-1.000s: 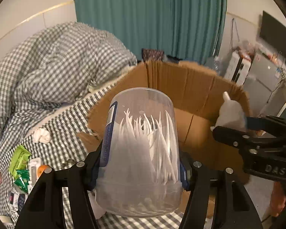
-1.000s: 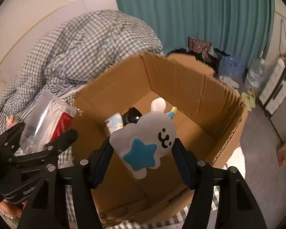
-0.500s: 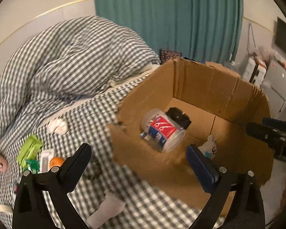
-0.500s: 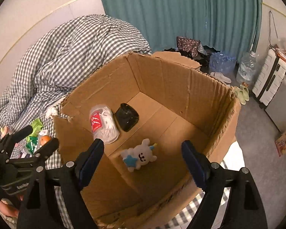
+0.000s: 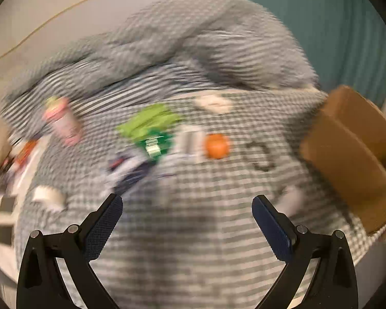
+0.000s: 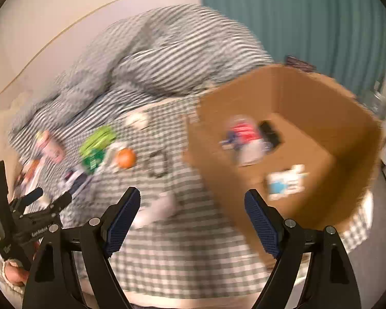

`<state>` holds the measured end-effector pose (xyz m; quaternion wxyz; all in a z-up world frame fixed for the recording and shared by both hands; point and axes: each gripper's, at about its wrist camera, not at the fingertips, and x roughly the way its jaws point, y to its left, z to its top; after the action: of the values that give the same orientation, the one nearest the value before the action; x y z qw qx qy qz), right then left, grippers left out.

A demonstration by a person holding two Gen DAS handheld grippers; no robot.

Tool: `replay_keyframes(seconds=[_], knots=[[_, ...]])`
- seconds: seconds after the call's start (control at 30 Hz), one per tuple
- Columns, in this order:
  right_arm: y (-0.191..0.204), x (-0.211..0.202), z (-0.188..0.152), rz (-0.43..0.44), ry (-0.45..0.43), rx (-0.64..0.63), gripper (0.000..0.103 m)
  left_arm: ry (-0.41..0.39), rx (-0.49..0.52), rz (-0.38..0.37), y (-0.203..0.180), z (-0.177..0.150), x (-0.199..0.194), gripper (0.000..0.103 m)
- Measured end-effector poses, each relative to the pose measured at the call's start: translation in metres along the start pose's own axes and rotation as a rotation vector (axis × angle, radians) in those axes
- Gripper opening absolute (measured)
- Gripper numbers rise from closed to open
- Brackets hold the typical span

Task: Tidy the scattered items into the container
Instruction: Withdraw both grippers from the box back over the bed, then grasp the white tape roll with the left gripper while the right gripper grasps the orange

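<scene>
Both claws were full a second ago; now both are wide open and nothing is held. The left gripper (image 5: 187,207) has been swung away from the cardboard box (image 6: 347,118) and is pointed at the checked bed cover (image 5: 193,244). The right gripper (image 6: 192,200) is held over the bed, just beside the box.

The clear tub with the red label (image 6: 244,134) and the white star toy (image 6: 285,182) are seen lying inside the box, so two things have been put away. More things are left on the bed: an orange ball (image 5: 217,145), a green packet (image 5: 149,123) and a pink bottle (image 5: 63,125). The pictures are smeared by fast moving, so these names may be a bit off. One of them should probably be picked up next.
</scene>
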<state>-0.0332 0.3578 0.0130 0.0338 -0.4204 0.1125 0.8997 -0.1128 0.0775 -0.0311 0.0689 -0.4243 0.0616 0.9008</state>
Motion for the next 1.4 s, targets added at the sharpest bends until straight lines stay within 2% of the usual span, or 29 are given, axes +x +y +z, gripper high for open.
replay_keyframes(seconds=[0.23,0.43,0.57,0.73,0.93,1.1,1.4], knots=[[0.088,0.046,-0.032,0.086,0.060,-0.077,0.083,0.006,-0.102,0.130,0.114,-0.053,0.002,0.103],[0.139,0.082,-0.050,0.087,0.122,-0.139,0.083,0.065,-0.219,0.186,0.190,-0.095,0.029,0.103],[0.162,0.103,-0.049,0.074,0.151,-0.174,0.083,0.088,-0.294,0.194,0.226,-0.106,0.050,0.103],[0.182,0.135,-0.028,0.059,0.179,-0.195,0.083,0.129,-0.331,0.160,0.246,-0.098,0.080,0.103],[0.187,0.191,0.020,0.048,0.219,-0.169,0.083,0.131,-0.321,0.174,0.247,-0.071,0.115,0.103],[0.179,0.241,0.050,-0.033,0.247,-0.156,0.083,0.153,-0.317,0.170,0.248,-0.058,0.150,0.103],[0.167,0.298,0.049,-0.075,0.340,-0.141,0.080,0.165,-0.327,0.134,0.255,-0.048,0.185,0.100]])
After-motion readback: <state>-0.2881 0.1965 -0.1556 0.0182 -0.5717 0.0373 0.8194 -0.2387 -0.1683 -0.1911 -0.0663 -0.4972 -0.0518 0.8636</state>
